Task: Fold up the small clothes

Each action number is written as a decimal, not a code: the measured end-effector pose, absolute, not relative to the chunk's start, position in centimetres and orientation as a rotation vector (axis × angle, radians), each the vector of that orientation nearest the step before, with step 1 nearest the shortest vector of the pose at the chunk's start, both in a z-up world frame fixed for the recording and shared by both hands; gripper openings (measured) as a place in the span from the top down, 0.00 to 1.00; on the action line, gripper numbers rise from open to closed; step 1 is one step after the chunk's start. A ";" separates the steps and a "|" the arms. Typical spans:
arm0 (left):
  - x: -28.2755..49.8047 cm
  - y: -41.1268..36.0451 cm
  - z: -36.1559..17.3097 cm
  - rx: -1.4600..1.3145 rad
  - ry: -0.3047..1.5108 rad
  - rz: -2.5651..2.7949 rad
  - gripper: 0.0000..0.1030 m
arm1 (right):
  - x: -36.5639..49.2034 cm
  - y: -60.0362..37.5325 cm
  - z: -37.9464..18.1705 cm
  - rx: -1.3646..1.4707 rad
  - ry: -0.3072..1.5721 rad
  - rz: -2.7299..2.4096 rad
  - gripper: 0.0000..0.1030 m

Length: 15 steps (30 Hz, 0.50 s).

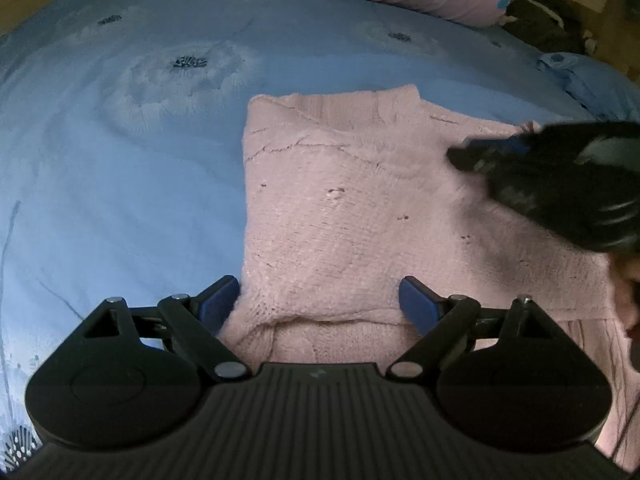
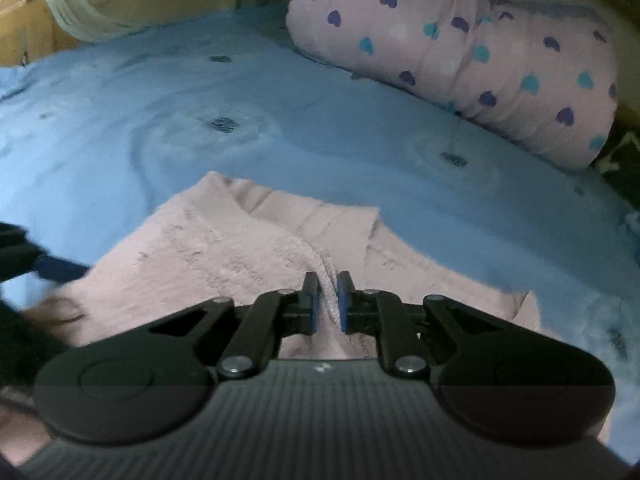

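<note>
Pink knitted sweater (image 1: 340, 208): small, fuzzy, lying flat on the bed, partly folded, with a straight folded edge on its left side in the left wrist view and the neckline toward the far end. Small holes or dark flecks dot the knit.

Right gripper (image 2: 329, 300): jaws nearly together, pinching a raised ridge of the sweater's knit between the blue pads. In the left wrist view it shows as a dark blurred shape over the sweater's right part.

Left gripper (image 1: 318, 304): jaws wide apart at the sweater's near edge, a rolled hem lying between them; the left pad sits just at the sweater's left border, and neither pad presses on the cloth.

Bed cover (image 1: 120, 140): light blue, printed with pale dandelion heads, under the sweater.

Pillow (image 2: 460, 52): pink with blue and purple hearts, at the far edge of the bed, well apart from the sweater.
</note>
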<state>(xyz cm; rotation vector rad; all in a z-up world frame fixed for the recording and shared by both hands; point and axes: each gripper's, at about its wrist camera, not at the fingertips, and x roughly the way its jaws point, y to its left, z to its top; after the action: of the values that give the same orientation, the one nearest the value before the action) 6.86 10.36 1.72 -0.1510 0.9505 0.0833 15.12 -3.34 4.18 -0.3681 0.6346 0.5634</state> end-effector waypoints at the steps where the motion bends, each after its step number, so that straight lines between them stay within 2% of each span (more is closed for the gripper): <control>1: 6.9 10.3 1.7 -0.144 0.950 0.083 0.11 | 15.6 -3.1 3.6 -0.370 0.656 0.562 0.87; 4: 6.8 10.4 1.8 -0.139 0.949 0.083 0.11 | 16.5 -2.7 1.6 -0.374 0.689 0.563 0.82; 6: 6.8 10.4 1.9 -0.142 0.946 0.084 0.11 | 16.3 -3.4 1.9 -0.330 0.667 0.556 0.74; 8: 6.7 10.5 2.1 -0.153 0.934 0.087 0.11 | 16.3 -5.2 3.0 -0.243 0.674 0.567 0.59; 10: 6.5 10.6 2.5 -0.168 0.908 0.087 0.11 | 16.1 -7.1 4.2 -0.190 0.652 0.568 0.55; 15: 6.1 10.8 3.6 -0.179 0.829 0.098 0.11 | 15.8 -13.8 5.9 -0.108 0.662 0.528 0.54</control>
<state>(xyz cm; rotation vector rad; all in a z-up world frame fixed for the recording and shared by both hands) 6.07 10.83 3.61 -0.1787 0.8294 0.0981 15.80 -13.83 5.91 -0.1085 0.6620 0.5280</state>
